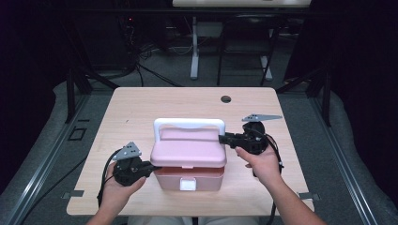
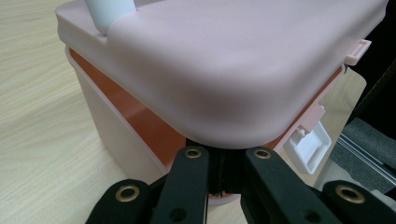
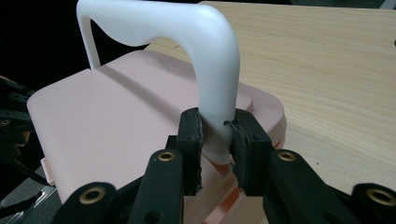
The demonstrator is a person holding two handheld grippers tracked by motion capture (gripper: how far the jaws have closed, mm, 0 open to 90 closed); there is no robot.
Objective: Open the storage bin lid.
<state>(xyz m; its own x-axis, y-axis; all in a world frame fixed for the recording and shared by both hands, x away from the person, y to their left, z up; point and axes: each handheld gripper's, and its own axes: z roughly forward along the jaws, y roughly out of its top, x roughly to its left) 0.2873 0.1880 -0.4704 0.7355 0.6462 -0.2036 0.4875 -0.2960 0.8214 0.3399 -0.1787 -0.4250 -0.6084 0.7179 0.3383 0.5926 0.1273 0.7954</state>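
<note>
A pink box [image 1: 187, 178] with a white front latch [image 1: 187, 184] stands at the table's near middle. Its pink lid [image 1: 187, 150] sits raised at the left, leaving a gap above the base [image 2: 112, 135]. The white handle [image 1: 187, 123] stands upright over the lid. My left gripper [image 1: 151, 165] is shut, its tips tucked under the lid's left edge [image 2: 226, 151]. My right gripper [image 1: 224, 138] is shut on the handle's right leg [image 3: 216, 123], pads pressing both sides of the white handle [image 3: 205, 42].
The wooden table [image 1: 141, 108] has a small round hole [image 1: 225, 99] near its far edge. Beyond it stand desk legs and cables on a grey floor. A person's hands hold both grippers from the near side.
</note>
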